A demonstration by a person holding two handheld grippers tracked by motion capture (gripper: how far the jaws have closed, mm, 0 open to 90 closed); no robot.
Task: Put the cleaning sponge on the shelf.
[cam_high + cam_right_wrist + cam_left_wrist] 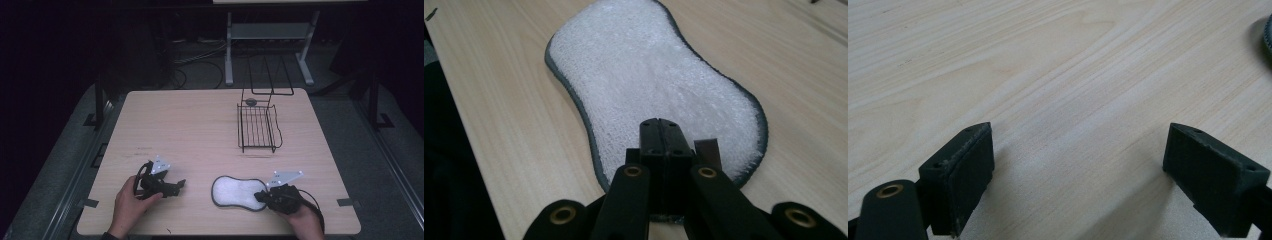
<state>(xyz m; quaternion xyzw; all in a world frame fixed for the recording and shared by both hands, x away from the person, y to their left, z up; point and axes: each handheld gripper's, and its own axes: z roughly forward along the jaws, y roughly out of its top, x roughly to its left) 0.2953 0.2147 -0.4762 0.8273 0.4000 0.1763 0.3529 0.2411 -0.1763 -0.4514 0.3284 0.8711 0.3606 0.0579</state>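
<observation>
Where jaws pinch – netted (peanut-shaped) sponge (654, 80).

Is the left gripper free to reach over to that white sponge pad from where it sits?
Probably yes: bare table lies between the left gripper and the white sponge pad, and its jaws stand open.

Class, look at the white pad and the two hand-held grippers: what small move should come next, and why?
Probably lift the white pad slightly off the table. The right hand-held gripper has its jaws shut at the pad's near end, while the pad lies flat. The left hand-held gripper stands open over bare wood, and the wire rack waits farther back.
</observation>
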